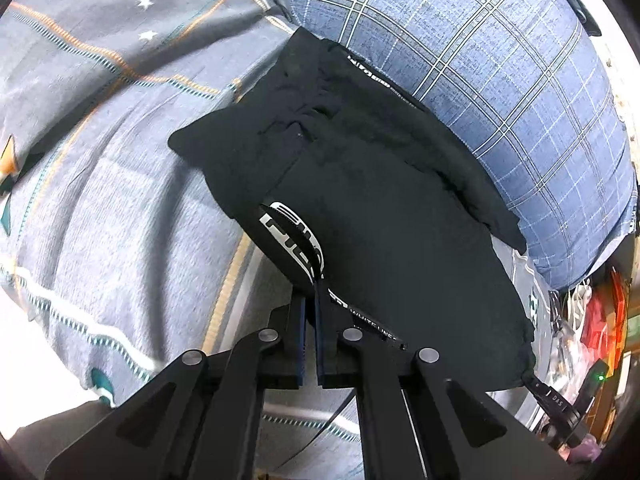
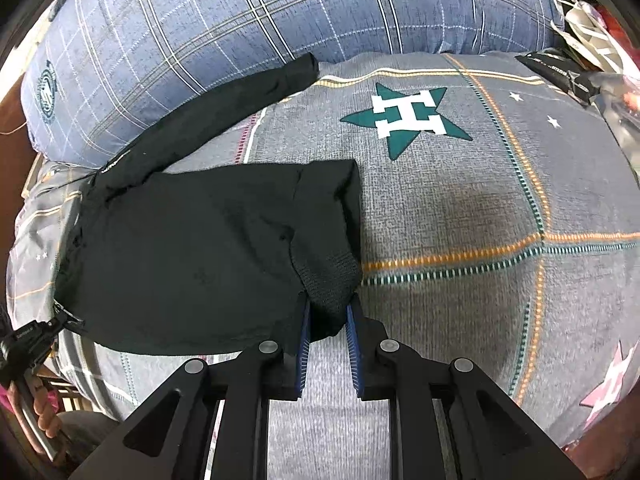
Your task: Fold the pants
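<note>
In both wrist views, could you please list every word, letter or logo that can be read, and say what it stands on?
"WHITE LINE": white print on the black pants, by the left gripper.
"H": white letter in the green star on the grey bedsheet.
"DAS": strap tag, partly legible.
Large white lettering on the pants: folded, unreadable.
Round emblem on the blue plaid pillow: too small.
</note>
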`<state>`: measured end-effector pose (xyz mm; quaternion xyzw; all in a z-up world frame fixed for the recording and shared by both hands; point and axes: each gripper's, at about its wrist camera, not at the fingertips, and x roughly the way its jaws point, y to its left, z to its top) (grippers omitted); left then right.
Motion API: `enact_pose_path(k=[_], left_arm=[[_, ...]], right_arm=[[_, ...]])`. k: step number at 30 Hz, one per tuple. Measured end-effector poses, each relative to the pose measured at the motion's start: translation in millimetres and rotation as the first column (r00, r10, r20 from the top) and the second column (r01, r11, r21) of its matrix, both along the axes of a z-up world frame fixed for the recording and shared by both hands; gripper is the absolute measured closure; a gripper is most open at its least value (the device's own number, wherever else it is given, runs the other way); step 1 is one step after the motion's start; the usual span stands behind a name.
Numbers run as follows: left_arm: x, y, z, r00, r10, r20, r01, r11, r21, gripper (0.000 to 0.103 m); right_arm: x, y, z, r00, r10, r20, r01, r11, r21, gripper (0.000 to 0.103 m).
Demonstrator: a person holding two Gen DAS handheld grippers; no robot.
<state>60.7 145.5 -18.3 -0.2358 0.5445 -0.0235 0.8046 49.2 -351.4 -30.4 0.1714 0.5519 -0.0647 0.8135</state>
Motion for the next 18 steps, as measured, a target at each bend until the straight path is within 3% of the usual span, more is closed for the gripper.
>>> enact_pose_path(k=[6, 12, 18], left_arm=[[-2.7, -0.1, -9.1, 1.000, -0.011, -0.025, 0.011, 1.000, 0.018, 0.101], [-3.3, -13.6, -4.6, 0.999, -0.034, 0.008, 0.033, 0.995, 0.095, 0.099], [-5.2, -10.6, -6.6, 0.999, -0.033, -0.003, 0.033, 0.995, 0.092, 0.098]], right_arm=[[-6.4, 3.6, -2.6, 1.000, -0.007, -0.014, 0.007, 1.000, -0.012, 0.086], [-4.6, 9.4, 1.9, 1.000, -0.005, 0.006, 0.005, 0.999, -0.044, 0.082], [-6.4, 9.0, 1.2, 1.000, -0.002, 0.000, 0.002, 0.999, -0.047, 0.082]])
